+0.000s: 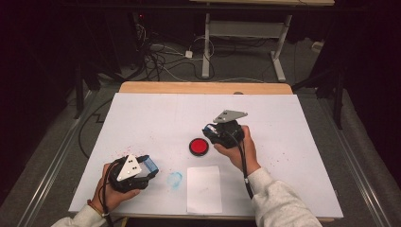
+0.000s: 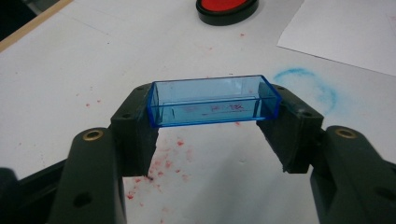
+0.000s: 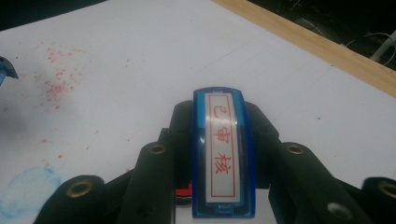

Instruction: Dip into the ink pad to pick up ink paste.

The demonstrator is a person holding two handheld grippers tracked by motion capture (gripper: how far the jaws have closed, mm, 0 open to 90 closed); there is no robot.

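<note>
My left gripper (image 1: 147, 166) rests low at the front left of the table, shut on a clear blue rectangular cap (image 2: 212, 100) that spans the gap between its jaws. My right gripper (image 1: 212, 131) hovers near the table's middle, just right of a round red ink pad (image 1: 198, 146). It is shut on a blue stamp (image 3: 223, 154), whose white label with red characters faces the camera. A white sheet of paper (image 1: 204, 189) lies in front of the ink pad.
A white cover (image 1: 283, 123) spans the table, with its wooden edge (image 1: 203, 88) at the back. A blue smudge (image 1: 174, 179) marks the cover left of the paper. Red specks (image 2: 173, 158) are scattered near the left gripper.
</note>
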